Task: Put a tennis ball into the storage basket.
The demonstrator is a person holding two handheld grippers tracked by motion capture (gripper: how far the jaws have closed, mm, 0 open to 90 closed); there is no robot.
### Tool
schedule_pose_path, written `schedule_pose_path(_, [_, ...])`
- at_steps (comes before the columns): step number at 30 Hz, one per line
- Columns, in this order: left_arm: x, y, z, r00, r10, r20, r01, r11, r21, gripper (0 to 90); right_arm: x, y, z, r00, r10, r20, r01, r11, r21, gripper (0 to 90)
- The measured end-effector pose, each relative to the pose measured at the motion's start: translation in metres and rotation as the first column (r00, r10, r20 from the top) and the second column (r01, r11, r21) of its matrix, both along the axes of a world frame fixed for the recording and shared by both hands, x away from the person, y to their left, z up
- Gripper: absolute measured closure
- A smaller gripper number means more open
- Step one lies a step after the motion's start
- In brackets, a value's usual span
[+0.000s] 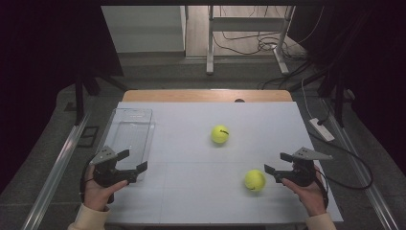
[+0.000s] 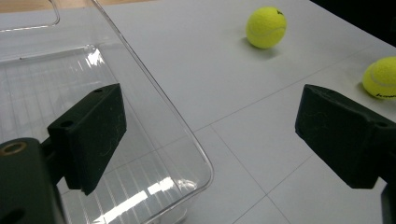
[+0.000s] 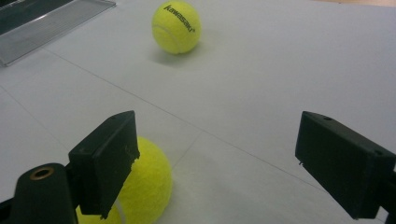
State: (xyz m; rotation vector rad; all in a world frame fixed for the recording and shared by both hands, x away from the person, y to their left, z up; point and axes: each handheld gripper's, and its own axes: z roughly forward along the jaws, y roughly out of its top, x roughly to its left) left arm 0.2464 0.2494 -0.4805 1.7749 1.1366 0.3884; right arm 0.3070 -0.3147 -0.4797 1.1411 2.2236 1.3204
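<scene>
- So far, as we judge it, nothing is put away: the clear plastic bin (image 1: 128,125) at the left of the white table (image 1: 201,201) holds no ball that we can see.
- Our left gripper (image 1: 128,162) hovers at the bin's near corner with its jaws spread wide and nothing between them; in the left gripper view one jaw sits over the bin's ribbed floor and the other over bare table.
- Next along, the far tennis ball (image 1: 220,134) rests on the table near the middle, well apart from both grippers and from the bin.
- The near tennis ball (image 1: 254,180) lies just beside our right gripper (image 1: 277,165), untouched as far as we can tell.
- That right gripper stands open too; in the right gripper view the near ball peeks from behind one jaw rather than sitting between the two.
- What is left, we reckon, is everything: both balls wait to be gripped and carried across to the bin.
</scene>
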Motion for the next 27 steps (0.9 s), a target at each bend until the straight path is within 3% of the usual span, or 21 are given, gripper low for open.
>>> schedule_pose_path(12, [0.002, -0.004, 0.001, 1.0, -0.001, 0.003, 0.001, 1.0, -0.002, 9.2, 0.004, -0.002, -0.001, 1.0, -0.01, 0.001, 0.01, 0.9999, 0.008, 13.6])
schedule_pose_path(27, [0.004, -0.017, 0.011, 0.9991, -0.04, 0.012, 0.04, 0.9992, 0.001, 8.6, 0.003, -0.002, -0.007, 0.9998, -0.015, -0.01, 0.015, 0.9999, -0.001, 13.8])
